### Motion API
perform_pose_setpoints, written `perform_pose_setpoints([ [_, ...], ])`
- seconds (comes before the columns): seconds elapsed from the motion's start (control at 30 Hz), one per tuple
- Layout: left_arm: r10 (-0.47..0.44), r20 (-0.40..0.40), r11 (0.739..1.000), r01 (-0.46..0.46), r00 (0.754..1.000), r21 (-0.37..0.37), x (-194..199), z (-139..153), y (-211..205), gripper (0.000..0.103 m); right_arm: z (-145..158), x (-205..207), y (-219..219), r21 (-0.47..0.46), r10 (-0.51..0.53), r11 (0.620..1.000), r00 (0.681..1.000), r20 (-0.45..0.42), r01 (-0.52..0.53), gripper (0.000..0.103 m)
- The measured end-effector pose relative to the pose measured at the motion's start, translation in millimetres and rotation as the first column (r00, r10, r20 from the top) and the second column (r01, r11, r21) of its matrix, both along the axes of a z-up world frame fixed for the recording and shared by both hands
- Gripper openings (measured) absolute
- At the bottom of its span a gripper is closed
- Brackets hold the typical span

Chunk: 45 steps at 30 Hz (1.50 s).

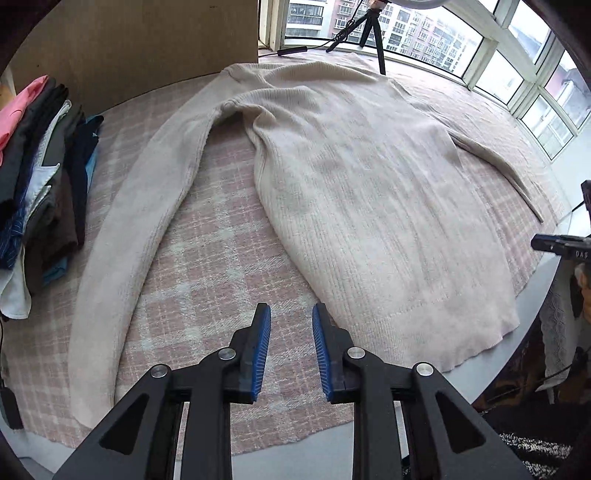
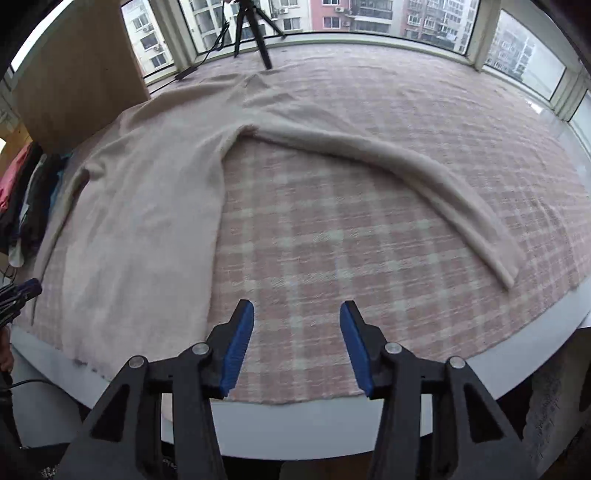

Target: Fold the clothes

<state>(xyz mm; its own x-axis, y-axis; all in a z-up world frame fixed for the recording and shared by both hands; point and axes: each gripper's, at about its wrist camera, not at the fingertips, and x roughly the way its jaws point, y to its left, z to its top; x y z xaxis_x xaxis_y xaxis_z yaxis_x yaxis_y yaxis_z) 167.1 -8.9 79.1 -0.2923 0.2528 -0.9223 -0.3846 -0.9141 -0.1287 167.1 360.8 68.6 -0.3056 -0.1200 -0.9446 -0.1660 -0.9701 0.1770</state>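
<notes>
The sweater [image 1: 362, 206] is being shown spread flat on the plaid worktop [image 1: 221, 251]; both hand-held grippers [image 1: 291, 350] [image 2: 297, 347] are being held spread, empty. Its loose knit is likely being bunched if only one layer is pinched.

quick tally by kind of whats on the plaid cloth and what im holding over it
cream sweater: 1, spread flat
pile of folded clothes: 1, beside the left sleeve
black tripod: 1, by the window
claw: 2, left claw and right claw, both open and empty
total: 5

Tripod [image 1: 371, 27] by window; plaid cloth [image 2: 332, 240].
</notes>
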Motion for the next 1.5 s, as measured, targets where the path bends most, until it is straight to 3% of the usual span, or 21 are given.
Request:
perform_pose_setpoints([
  [0.07,0.011,0.005,1.0,-0.011,1.0,0.002,-1.5,-1.2,-4.4,0.022,-26.0,9.9,-37.7,-0.057,0.056,0.997,0.996,0.064,-0.052,0.048],
  [0.13,0.022,0.009,1.0,-0.022,1.0,0.003,-2.9,-2.4,-8.9,0.022,-46.6,10.0,-63.4,-0.044,0.098,0.995,0.99,0.106,-0.093,0.048],
  [0.27,0.066,0.014,0.998,-0.066,0.998,0.011,-6.6,-4.5,-23.5,0.022,-49.0,13.6,-99.7,-0.006,0.178,0.984,0.977,0.121,-0.179,0.048],
  [0.37,0.092,0.015,0.995,-0.093,0.996,0.025,-7.8,-4.6,-29.9,0.022,-38.3,13.1,-109.4,-0.035,0.194,0.981,0.978,0.077,-0.192,0.004],
  [0.47,0.097,0.015,0.995,-0.097,0.995,0.033,-6.4,-2.9,-27.7,0.022,-12.5,5.9,-98.7,-0.103,0.156,0.982,0.988,-0.01,-0.156,0.003],
  [0.57,0.078,0.009,0.996,-0.078,0.997,0.04,-3.3,-1.6,-16.7,0.022,30.9,-5.0,-29.1,-0.1,-0.069,0.993,0.987,-0.143,0.055,0.003],
  [0.67,0.049,0.025,0.997,-0.05,0.998,0.064,-4.2,-5.5,2.1,0.023,31.7,-33.1,34.3,-0.089,-0.172,0.983,0.976,-0.136,0.161,0.003],
  [0.8,-0.003,0.057,0.995,-0.003,0.998,0.105,-5.9,-13.9,36.2,0.024,11.6,-49.4,54.0,-0.057,-0.154,0.987,0.983,-0.096,0.149,0.003],
  [0.93,-0.05,0.1,0.985,0.033,0.994,0.169,-9.8,-23.0,73.7,0.034,-1.6,-54.6,59.7,-0.035,-0.144,0.989,0.987,-0.071,0.142,0.003],
  [1.2,-0.04,0.16,0.992,0.021,0.986,0.121,-19.9,-51.3,129.0,0.035,-8.3,-60.0,59.1,-0.017,-0.091,0.996,0.994,-0.065,0.09,0.004],
  [1.27,-0.033,0.108,0.997,0.025,0.994,0.076,-21.5,-53.6,137.0,0.028,-10.0,-60.7,60.2,-0.016,-0.08,0.997,0.995,-0.062,0.079,0.004],
  [1.3,-0.041,0.097,0.996,0.033,0.994,0.086,-22.6,-52.3,137.9,0.005,-10.6,-61.0,60.8,-0.02,-0.077,0.997,0.995,-0.061,0.076,0.004],
  [1.4,-0.024,0.121,0.982,0.0,0.992,0.191,-23.4,-38.0,116.4,0.006,-6.3,-60.0,61.5,-0.044,-0.067,0.997,0.996,-0.063,0.065,0.004],
  [1.5,0.004,0.124,0.961,-0.038,0.992,0.273,-9.3,-4.8,66.3,0.003,8.8,-54.9,55.0,-0.08,-0.041,0.996,0.996,-0.079,0.035,0.004],
])
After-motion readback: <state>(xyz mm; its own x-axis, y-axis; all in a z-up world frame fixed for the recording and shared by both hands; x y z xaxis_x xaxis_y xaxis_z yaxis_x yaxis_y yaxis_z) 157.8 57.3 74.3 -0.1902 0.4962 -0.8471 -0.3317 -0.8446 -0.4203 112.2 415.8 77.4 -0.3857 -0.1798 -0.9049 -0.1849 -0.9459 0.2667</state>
